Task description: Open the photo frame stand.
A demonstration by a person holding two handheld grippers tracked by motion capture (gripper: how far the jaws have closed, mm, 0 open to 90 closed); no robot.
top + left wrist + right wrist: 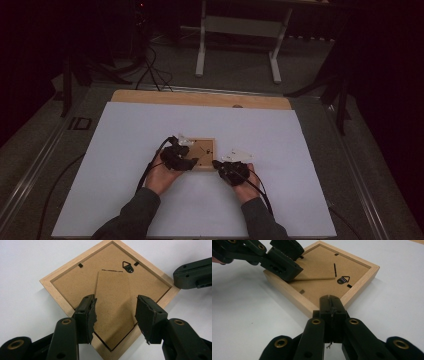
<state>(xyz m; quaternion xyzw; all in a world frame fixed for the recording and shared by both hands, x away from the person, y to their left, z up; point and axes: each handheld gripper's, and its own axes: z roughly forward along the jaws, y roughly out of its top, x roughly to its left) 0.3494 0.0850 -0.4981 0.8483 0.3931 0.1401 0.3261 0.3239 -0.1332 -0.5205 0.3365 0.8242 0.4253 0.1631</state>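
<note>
wood: one pale picture frame lay back-up at the centre of the high view on a white sheet.
backing: brown board, one hinged stand flap, one black hanger, small black clips.
left gripper: spread above the flap, pinching nothing.
right gripper: pressed together at the frame's near corner.
</note>
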